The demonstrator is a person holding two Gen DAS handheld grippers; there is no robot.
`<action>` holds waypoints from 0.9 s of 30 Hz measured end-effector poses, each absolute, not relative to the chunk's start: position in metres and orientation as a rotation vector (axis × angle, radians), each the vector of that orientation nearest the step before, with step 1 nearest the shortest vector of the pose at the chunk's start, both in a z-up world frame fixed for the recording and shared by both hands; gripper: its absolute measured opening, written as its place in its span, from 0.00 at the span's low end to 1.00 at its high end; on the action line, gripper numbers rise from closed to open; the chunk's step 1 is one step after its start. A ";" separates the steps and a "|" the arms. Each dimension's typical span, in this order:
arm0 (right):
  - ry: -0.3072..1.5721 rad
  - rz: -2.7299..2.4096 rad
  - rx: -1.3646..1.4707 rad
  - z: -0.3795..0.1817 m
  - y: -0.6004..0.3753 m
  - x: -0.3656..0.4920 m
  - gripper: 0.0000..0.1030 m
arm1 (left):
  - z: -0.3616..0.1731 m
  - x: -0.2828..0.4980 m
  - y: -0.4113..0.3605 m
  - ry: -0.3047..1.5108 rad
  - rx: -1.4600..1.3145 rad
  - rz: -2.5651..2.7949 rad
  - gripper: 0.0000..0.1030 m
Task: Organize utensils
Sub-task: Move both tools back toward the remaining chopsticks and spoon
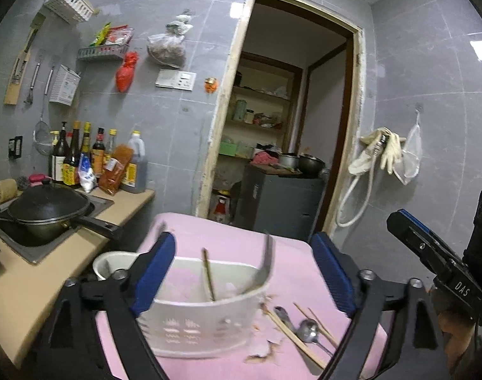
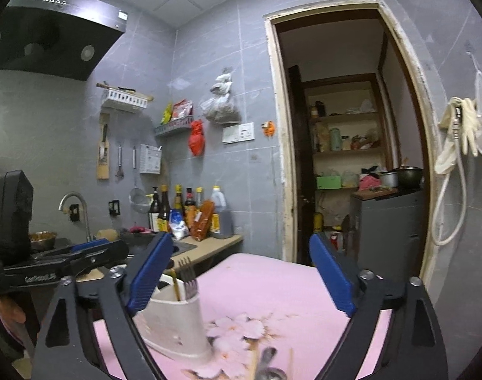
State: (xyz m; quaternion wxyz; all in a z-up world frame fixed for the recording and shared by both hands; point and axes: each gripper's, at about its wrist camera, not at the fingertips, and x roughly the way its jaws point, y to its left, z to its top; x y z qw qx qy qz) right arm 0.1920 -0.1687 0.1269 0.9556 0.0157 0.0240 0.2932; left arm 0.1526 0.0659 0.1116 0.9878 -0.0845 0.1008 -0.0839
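Observation:
A white plastic utensil holder stands on a pink flowered tablecloth. It holds a chopstick and a metal fork. Right of it lie wooden chopsticks and two metal spoons. My left gripper is open and empty above the holder. In the right wrist view the holder sits lower left with the fork upright in it. My right gripper is open and empty; it also shows in the left wrist view.
A counter on the left carries a black lidded wok, a white bowl and sauce bottles. A doorway opens to a pantry with a grey cabinet. Gloves and a hose hang right.

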 end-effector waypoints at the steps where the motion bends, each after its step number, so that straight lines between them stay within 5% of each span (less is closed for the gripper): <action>1: 0.050 0.587 0.034 0.125 -0.175 0.190 0.96 | 0.110 0.151 0.061 0.202 -0.170 -0.176 0.87; 19: 0.295 0.449 -0.039 0.069 -0.239 0.196 1.00 | 0.049 0.166 -0.003 0.469 -0.122 -0.274 0.91; 27: 0.441 0.466 -0.092 0.042 -0.237 0.203 0.69 | 0.029 0.180 -0.019 0.584 -0.104 -0.297 0.88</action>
